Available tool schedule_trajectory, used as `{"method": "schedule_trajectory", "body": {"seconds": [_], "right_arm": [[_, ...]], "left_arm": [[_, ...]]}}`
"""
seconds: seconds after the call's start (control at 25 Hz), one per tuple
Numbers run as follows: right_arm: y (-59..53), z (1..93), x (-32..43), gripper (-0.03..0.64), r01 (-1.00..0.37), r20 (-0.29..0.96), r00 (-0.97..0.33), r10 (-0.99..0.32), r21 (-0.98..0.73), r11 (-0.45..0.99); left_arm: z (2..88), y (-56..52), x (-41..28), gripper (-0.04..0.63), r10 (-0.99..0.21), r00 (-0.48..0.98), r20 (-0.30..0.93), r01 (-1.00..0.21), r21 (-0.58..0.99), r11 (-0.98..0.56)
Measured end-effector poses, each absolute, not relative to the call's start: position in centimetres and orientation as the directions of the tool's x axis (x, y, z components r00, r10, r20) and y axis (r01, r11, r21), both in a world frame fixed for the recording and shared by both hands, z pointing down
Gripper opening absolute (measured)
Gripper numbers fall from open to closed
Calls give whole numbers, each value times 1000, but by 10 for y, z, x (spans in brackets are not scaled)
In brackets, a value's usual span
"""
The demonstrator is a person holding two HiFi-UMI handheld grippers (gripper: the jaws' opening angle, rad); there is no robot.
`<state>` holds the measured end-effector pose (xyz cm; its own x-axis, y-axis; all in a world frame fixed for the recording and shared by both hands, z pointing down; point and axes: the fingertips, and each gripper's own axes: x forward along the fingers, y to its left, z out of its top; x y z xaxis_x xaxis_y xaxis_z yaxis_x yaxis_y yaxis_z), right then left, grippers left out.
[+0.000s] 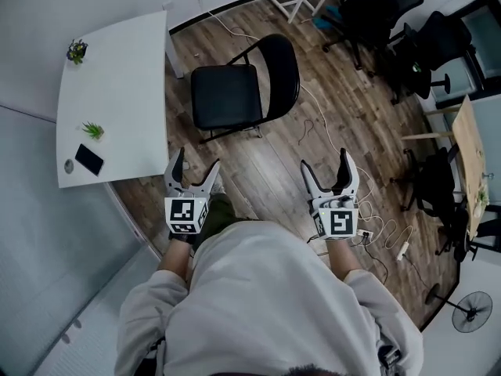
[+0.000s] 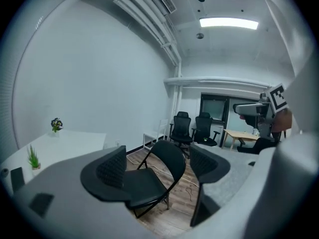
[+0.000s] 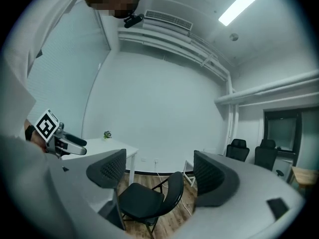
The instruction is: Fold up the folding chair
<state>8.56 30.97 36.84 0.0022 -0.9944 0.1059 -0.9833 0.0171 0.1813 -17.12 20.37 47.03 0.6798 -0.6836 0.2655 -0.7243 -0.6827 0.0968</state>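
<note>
A black folding chair [image 1: 235, 92] stands unfolded on the wooden floor, seat toward the white table, backrest on its right. It shows between the jaws in the left gripper view [image 2: 149, 180] and the right gripper view [image 3: 149, 198]. My left gripper [image 1: 194, 175] is held open in front of me, well short of the chair. The right gripper [image 1: 329, 171] is also open and empty, level with the left one and about a chair's width to its right.
A white table [image 1: 117, 92] with two small plants and a phone [image 1: 88, 160] stands left of the chair. Black office chairs [image 1: 383, 14] crowd the back right. Cables and a power strip [image 1: 403, 249] lie on the floor at right. A fan [image 1: 472, 312] stands bottom right.
</note>
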Motion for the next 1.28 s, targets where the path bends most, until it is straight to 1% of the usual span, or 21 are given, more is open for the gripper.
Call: {"method": "schedule_trajectory", "body": {"seconds": [0.24, 0.4, 0.56, 0.72, 0.88, 1.28], "right_arm": [[224, 374, 99, 423, -979, 124, 35, -992, 205, -9], [185, 373, 115, 423, -977, 123, 49, -991, 212, -22], [153, 376, 149, 422, -980, 117, 60, -991, 197, -36], [114, 394, 186, 422, -988, 134, 35, -990, 154, -14], [64, 423, 216, 422, -994, 202, -7, -979, 105, 29], [-57, 542, 275, 422, -998, 444, -57, -894, -36, 46]], "left_arm": [[493, 130, -171, 400, -663, 688, 294, -714, 111, -691], [512, 102, -165, 400, -653, 678, 338, -718, 117, -686], [525, 77, -150, 400, -659, 650, 378, -738, 107, -667], [547, 51, -131, 400, -660, 618, 426, -755, 90, -649], [587, 21, -120, 400, -638, 586, 500, -769, 96, -632], [723, -49, -113, 400, -504, 563, 655, -798, 271, -539]]}}
